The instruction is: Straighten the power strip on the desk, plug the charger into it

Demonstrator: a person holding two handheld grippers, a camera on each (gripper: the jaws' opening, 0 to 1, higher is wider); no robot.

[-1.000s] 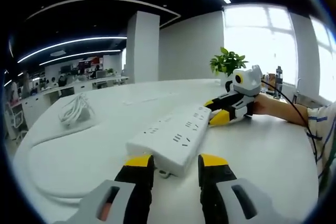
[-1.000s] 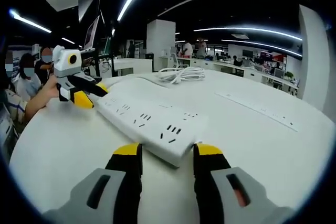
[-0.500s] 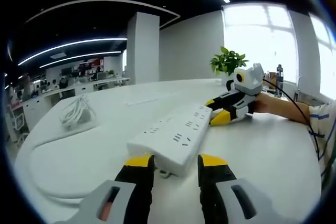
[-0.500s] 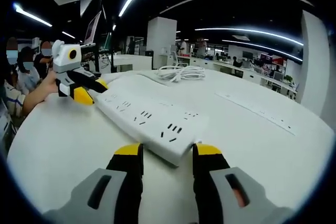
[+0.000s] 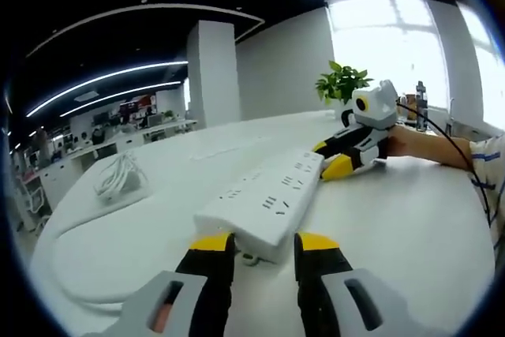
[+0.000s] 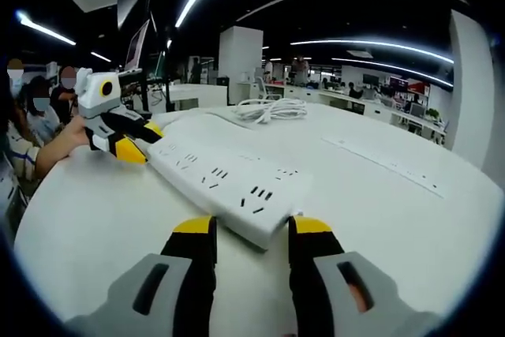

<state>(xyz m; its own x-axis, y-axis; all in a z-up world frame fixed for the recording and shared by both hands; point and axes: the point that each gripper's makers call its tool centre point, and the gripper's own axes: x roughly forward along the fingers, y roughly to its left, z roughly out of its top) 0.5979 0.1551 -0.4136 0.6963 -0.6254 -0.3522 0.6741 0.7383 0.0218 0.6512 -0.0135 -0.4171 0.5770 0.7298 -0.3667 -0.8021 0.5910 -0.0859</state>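
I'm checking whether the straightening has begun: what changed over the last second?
Little has visibly changed. The power strip lies about where it was on the desk, with an open tool at each end: the left tool and the right tool. Small shifts in both views look like camera motion. The coiled cable stayed put.

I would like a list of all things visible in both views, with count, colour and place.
power strip: one, white, on the desk, its ends between the two grippers' jaws
coiled cable: one, white, on the desk beyond the strip
desk: one, white, round
plant: one, green, at the desk's far edge by the window
left gripper: one, yellow-tipped, jaws open astride one end
right gripper: one, yellow-tipped, jaws open astride the other end
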